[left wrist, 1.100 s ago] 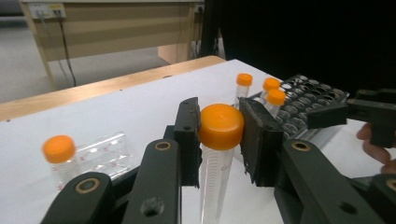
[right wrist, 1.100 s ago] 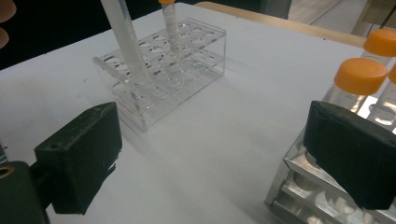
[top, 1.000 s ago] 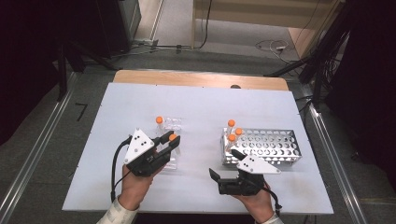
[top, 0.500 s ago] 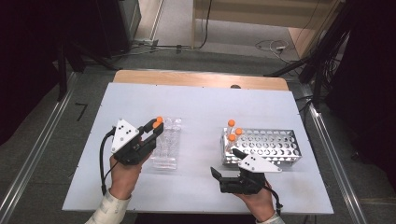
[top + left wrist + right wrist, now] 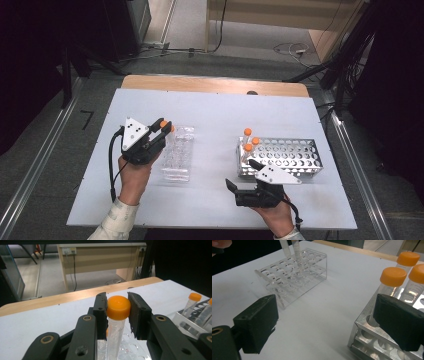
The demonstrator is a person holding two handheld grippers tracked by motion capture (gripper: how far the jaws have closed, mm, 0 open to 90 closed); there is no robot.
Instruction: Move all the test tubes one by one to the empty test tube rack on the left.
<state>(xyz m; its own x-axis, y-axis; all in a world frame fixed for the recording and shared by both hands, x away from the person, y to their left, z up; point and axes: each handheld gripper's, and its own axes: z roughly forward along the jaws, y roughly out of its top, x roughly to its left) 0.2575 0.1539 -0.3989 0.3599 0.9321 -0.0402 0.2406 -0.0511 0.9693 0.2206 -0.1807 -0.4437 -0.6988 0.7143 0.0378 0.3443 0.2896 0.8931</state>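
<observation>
while the person's left hand (image 5: 134, 172) sits at the left side of the white table (image 5: 215, 107), the left gripper (image 5: 165, 126) it carries is clamped on the orange cap of a clear centrifuge tube (image 5: 117, 315); in the left gripper view both black pads press the cap from either side and the graduated tube hangs upright below them, its lower end over the holes of a clear acrylic tube rack (image 5: 177, 152). whether the tube tip sits inside a hole or just above one cannot be told. a second orange cap shows low behind the held tube in that view, partly hidden. in the high view the acrylic rack lies just right of the left gripper, long axis running away from the person. bare tabletop separates it from the metal perforated tube rack (image 5: 290, 157) at the right, well apart. three orange-capped tubes (image 5: 248, 140) stand upright at that metal rack's left end, close together. nearer the person, the right gripper (image 5: 240, 186) rests in the right hand (image 5: 277, 217), just in front of the metal rack's near left corner. its jaws stand wide apart with nothing between them; in the right gripper view one pad is over bare table, the other beside the metal rack's corner, below the capped tubes.
</observation>
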